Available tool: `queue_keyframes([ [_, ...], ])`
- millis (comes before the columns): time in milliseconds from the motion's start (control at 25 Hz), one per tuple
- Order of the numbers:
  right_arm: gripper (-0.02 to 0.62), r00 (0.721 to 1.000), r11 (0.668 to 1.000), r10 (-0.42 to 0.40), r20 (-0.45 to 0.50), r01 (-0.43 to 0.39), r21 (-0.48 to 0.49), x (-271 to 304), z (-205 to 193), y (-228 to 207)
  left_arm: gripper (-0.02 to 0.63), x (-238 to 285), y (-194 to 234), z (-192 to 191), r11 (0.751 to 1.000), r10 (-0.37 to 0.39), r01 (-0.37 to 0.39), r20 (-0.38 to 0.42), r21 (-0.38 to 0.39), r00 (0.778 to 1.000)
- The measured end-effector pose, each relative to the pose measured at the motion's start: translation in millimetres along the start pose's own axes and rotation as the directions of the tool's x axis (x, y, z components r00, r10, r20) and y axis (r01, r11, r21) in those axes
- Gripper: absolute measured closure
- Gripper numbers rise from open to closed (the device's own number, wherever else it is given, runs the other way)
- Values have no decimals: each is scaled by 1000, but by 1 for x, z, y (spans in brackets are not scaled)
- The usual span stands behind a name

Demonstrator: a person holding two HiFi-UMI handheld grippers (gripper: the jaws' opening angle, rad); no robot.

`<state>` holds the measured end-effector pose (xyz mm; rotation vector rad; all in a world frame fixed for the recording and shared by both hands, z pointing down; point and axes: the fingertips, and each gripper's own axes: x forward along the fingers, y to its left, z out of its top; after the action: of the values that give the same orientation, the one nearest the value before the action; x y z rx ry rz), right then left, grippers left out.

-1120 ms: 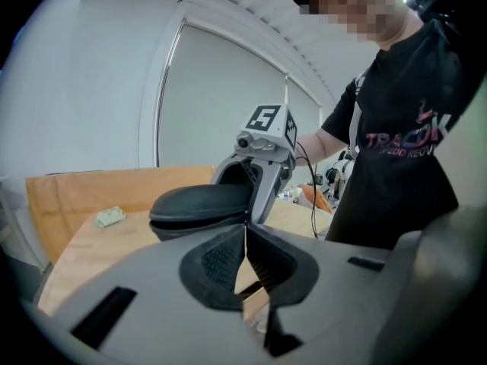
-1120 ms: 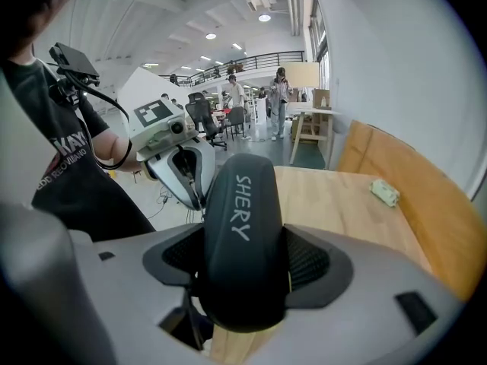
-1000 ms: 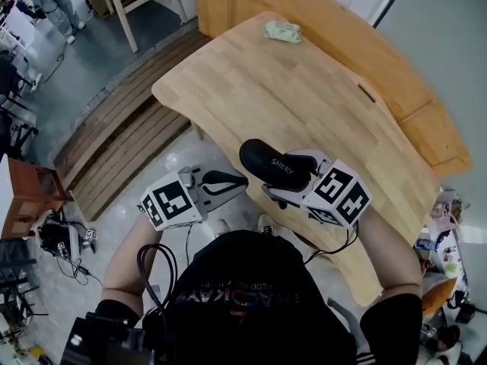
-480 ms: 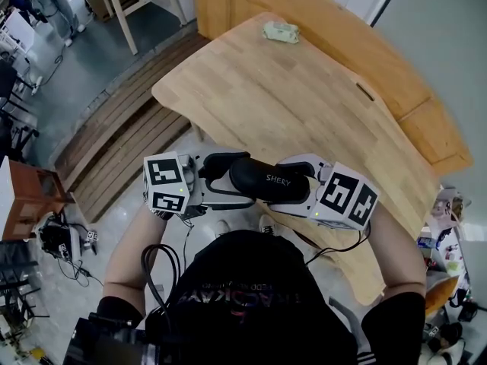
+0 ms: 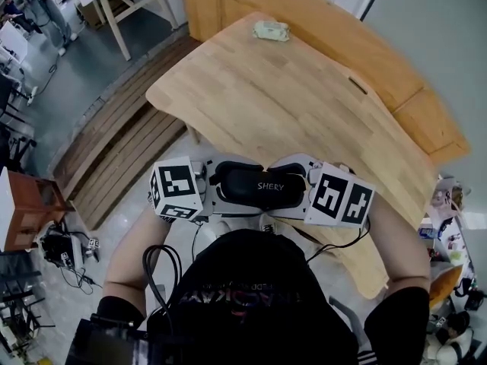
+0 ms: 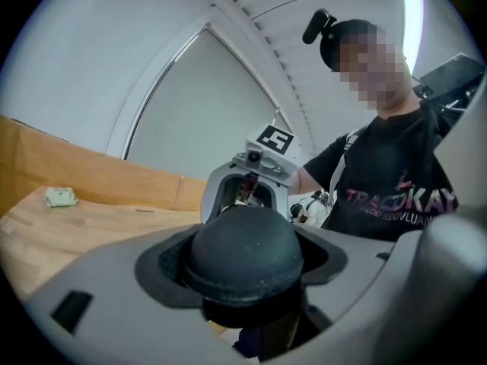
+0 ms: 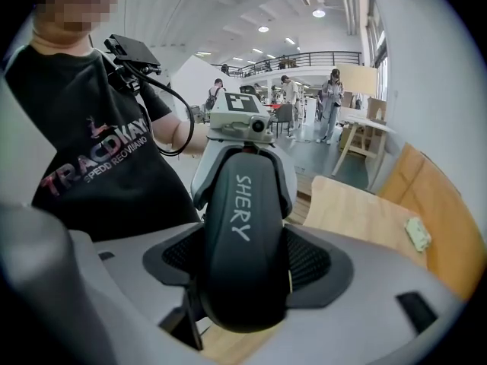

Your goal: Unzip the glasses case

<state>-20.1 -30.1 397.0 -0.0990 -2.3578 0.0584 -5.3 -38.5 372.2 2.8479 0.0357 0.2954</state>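
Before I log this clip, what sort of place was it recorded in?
Probably an open workshop or lab hall: a mezzanine railing with people standing beneath it, cabled gear on the floor, and a large wooden table.

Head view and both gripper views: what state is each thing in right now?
glasses case: closed, held in the air between both grippers.
left gripper: jaws just closing in, pads on the case's rounded end.
right gripper: shut on the case's other end.
pale packet: lying on the table near its far edge.
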Motion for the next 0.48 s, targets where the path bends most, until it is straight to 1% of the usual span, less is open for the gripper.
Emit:
queue_keyframes([
  [80,258,1000,1000,-13,22,13,-9,-2,4,-3,264,-4,3,4,1000,18,-18,35,-9,999],
  [160,253,997,999,-47,66,47,-8,-8,9,-10,264,-8,7,9,999,47,-45,80,-28,996],
  [240,244,987,995,-95,133,96,-6,-19,17,-17,265,-12,11,18,996,75,-68,133,-53,988],
  [320,235,968,984,-165,191,176,-41,-29,27,-24,264,-16,14,26,994,100,-88,177,-72,979],
  [360,231,956,969,-211,205,232,-82,-35,30,-27,264,-20,16,30,992,113,-99,196,-82,974],
  [400,230,941,946,-265,211,296,-130,-42,33,-31,264,-25,19,34,989,130,-111,216,-98,968],
  [440,231,919,916,-324,224,364,-168,-50,36,-35,264,-31,23,37,985,149,-123,236,-120,960],
  [480,232,890,883,-383,246,431,-186,-58,38,-38,264,-37,28,41,980,171,-138,255,-144,952],
])
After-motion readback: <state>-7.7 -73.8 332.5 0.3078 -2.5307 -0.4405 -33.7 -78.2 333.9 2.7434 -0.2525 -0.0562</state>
